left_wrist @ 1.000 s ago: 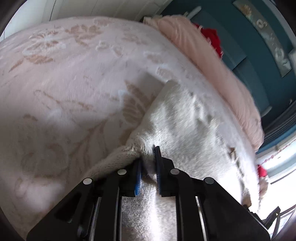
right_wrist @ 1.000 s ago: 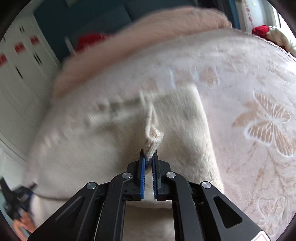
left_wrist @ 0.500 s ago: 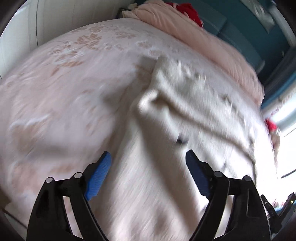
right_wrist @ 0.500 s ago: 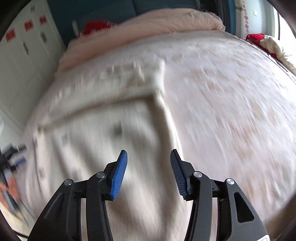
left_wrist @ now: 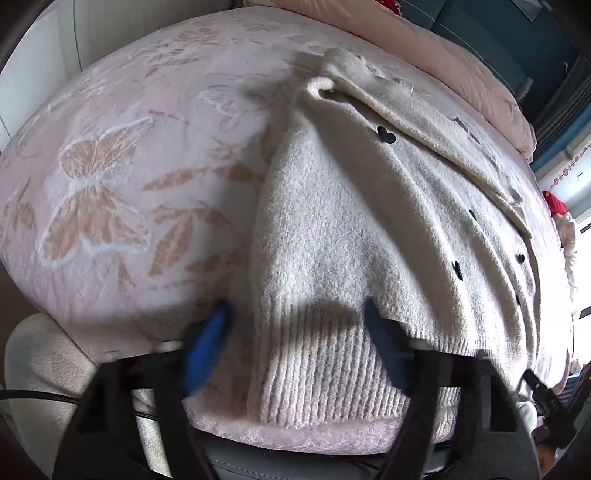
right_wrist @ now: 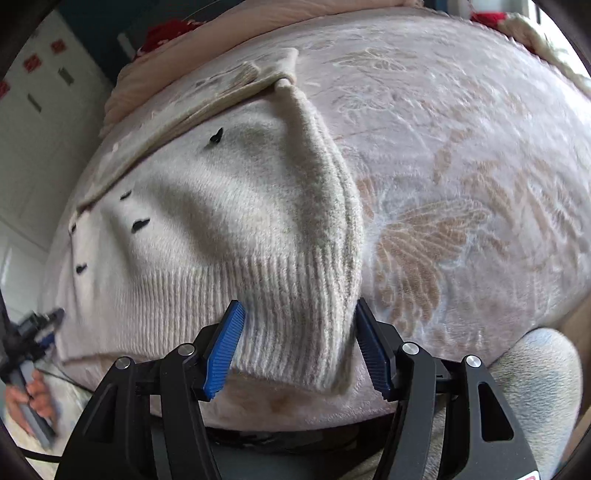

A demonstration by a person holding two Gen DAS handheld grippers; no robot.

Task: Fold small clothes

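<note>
A cream knit sweater [left_wrist: 369, 221] with small black hearts lies flat on the pink butterfly blanket [left_wrist: 110, 184], its upper part folded over. The ribbed hem [left_wrist: 325, 373] is nearest me. My left gripper [left_wrist: 295, 336] hovers over the hem's left corner. Its jaws are closing with the hem between them, and the pads do not press on it. In the right wrist view the sweater [right_wrist: 207, 206] shows a raised fold along its right side. My right gripper [right_wrist: 299, 336] straddles the hem's right corner [right_wrist: 295, 314]. Its jaws are opening and hold nothing.
A rolled pink quilt [left_wrist: 424, 44] and a red item [right_wrist: 166, 29] lie at the far end of the bed. White cupboards [right_wrist: 29, 129] stand to the left. A hand [right_wrist: 22, 398] holds the other gripper. The bed's front edge [left_wrist: 295, 439] runs just under the fingers.
Both grippers were shut on sweater fabric a second ago. They let go, opened, and drew back to the ribbed hem at the near edge. The released fabric now lies folded on the sweater.
</note>
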